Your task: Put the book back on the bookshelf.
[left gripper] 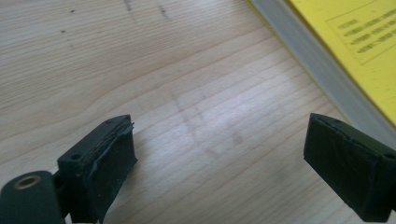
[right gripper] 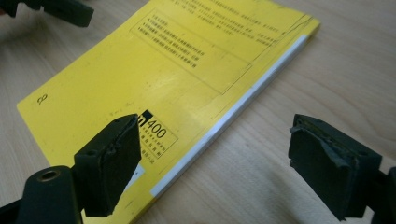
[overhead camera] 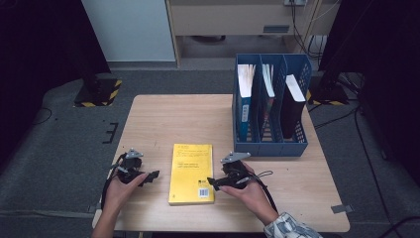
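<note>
A yellow paperback (overhead camera: 192,173) lies flat near the front of the wooden table (overhead camera: 163,119). My left gripper (overhead camera: 151,176) rests just left of it, open, and in the left gripper view its jaws (left gripper: 219,154) frame bare wood, with the paperback's (left gripper: 364,42) edge at the upper right. My right gripper (overhead camera: 213,182) is at the book's lower right corner, also open. In the right gripper view (right gripper: 215,158) one jaw hangs over the yellow cover (right gripper: 177,70) and the other over the table, so they straddle the book's long edge without touching it.
A blue three-slot file rack (overhead camera: 270,148) stands at the back right of the table. It holds a blue-spined book (overhead camera: 244,99), a thin one (overhead camera: 268,89) and a black one (overhead camera: 293,106). The table's front edge runs just below both hands.
</note>
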The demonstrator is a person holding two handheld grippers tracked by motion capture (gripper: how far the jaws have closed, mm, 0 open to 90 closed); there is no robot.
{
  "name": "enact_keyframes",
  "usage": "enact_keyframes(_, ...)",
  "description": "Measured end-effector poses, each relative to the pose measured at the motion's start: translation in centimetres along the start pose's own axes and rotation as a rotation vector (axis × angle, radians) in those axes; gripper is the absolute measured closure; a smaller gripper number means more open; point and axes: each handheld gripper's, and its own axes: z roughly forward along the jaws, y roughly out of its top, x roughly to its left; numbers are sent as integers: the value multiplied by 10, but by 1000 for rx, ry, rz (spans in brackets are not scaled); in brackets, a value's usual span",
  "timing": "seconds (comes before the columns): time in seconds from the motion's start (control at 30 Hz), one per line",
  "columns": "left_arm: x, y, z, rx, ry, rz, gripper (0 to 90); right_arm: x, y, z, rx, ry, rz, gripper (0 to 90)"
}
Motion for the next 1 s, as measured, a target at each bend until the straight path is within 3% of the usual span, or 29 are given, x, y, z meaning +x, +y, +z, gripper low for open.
enact_keyframes(0.2,-7,5,-1,10,-62,21,130,4,-2,7,40,21,-1,170)
enact_keyframes(0.23,-9,7,-2,10,-78,38,138,5,-3,10,62,21,-29,169)
enact_keyframes(0.33,-14,9,-2,15,-115,43,145,6,-3,12,74,17,-41,166)
enact_keyframes(0.53,-28,14,1,41,-185,99,163,5,-4,15,91,22,-37,160)
enact_keyframes(0.67,-34,15,3,68,-214,109,176,5,-4,16,104,26,-36,152)
enact_keyframes(0.73,-40,16,4,89,-253,120,198,7,-5,19,119,30,-48,150)
enact_keyframes(1.0,-46,22,5,125,-318,137,243,11,-5,24,129,51,-53,144)
